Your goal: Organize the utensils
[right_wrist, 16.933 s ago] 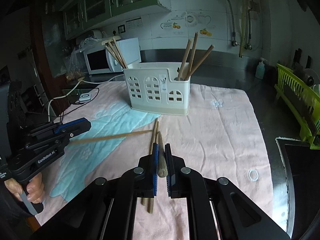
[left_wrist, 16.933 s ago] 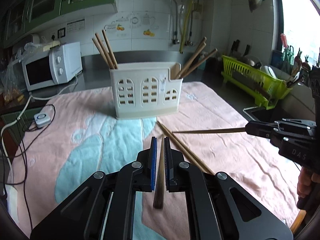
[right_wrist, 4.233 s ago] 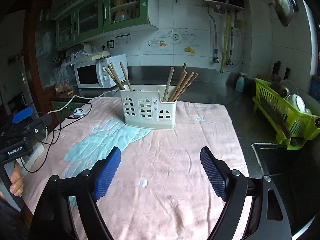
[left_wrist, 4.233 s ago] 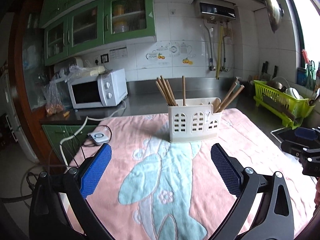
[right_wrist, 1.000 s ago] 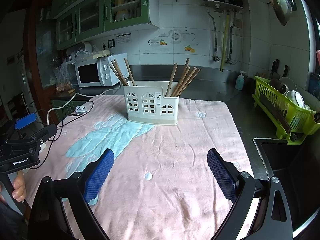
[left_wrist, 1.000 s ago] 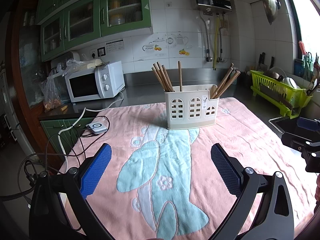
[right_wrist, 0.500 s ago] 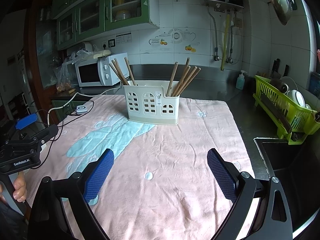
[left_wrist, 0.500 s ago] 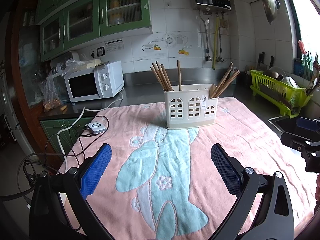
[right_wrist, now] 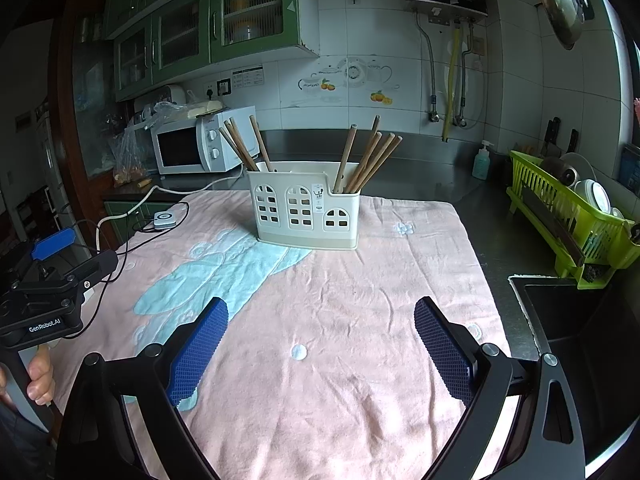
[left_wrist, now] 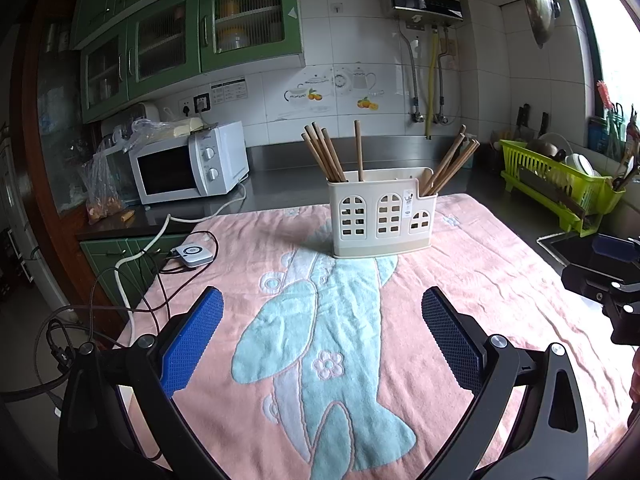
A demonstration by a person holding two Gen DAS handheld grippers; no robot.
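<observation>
At the bottom of the left wrist view the left gripper (left_wrist: 320, 336) stands spread wide, its blue-padded fingers (left_wrist: 191, 336) apart over the towel and holding nothing. At the bottom of the right wrist view the right gripper (right_wrist: 320, 344) is likewise spread wide and holds nothing.

Beneath both lies a pink towel (left_wrist: 492, 280) with a pale blue airplane design (left_wrist: 320, 344) running up the middle of the left view; it covers the counter.

Farther up, near frame centre in both views, a cream utensil holder (left_wrist: 382, 220) with arched cut-outs stands upright on the towel. The wooden chopsticks (left_wrist: 324, 156) are all in it: one bunch leans left in the taller left compartment, with one stick nearly upright beside it, and another bunch (left_wrist: 450, 164) leans right in the lower right compartment.

At the left, a small white device (left_wrist: 194, 254) with cables lies at the towel's edge. Beyond, a white microwave (left_wrist: 188, 164) sits on the dark counter in the left middle, a green dish rack (left_wrist: 560, 184) at the right edge, and green cabinets (left_wrist: 192, 28) fill the upper left.
</observation>
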